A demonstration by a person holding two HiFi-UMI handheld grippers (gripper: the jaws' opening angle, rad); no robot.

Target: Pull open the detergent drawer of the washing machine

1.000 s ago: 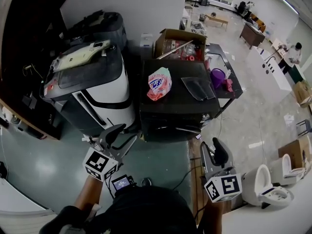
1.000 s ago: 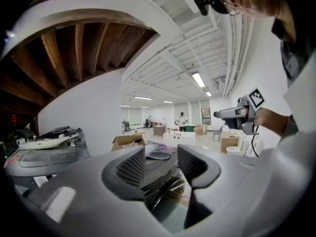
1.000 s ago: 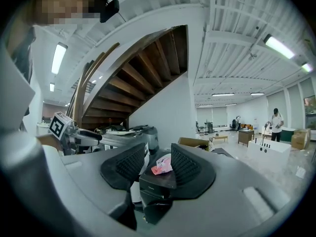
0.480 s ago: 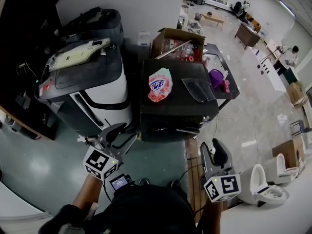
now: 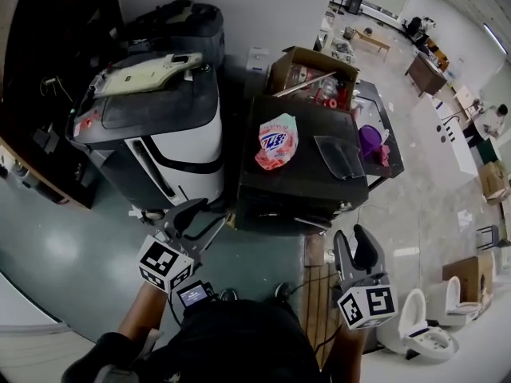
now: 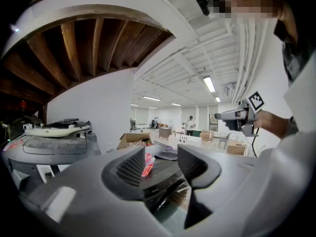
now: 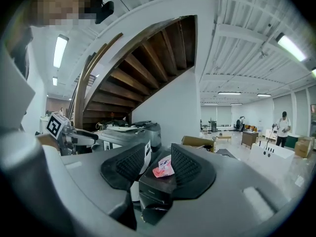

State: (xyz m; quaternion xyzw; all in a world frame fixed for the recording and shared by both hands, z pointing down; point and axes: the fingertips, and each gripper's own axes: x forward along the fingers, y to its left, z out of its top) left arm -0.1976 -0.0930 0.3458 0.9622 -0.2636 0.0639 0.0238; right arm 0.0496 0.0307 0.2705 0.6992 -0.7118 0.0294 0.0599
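Near the bottom of the head view, the left gripper (image 5: 206,214) and the right gripper (image 5: 351,236) are each held level with their jaws apart, and neither holds anything. Both point up the frame at the black washing machine (image 5: 299,182) in the middle. Its dark front faces them and is well apart from both. The detergent drawer cannot be picked out on that front.

A pink bag (image 5: 277,140) and a clear tray (image 5: 339,156) lie on the machine's top. A white and black appliance (image 5: 184,146) stands just beside it on the left, with an open cardboard box (image 5: 307,62) behind. On the right, a low black bench (image 5: 375,102) carries a purple cup (image 5: 370,140).

The floor is glossy green (image 5: 72,246) at lower left and pale tile (image 5: 431,206) at right. Two toilets (image 5: 419,333) sit at lower right. A wooden staircase (image 7: 148,53) rises at the upper left of the right gripper view.
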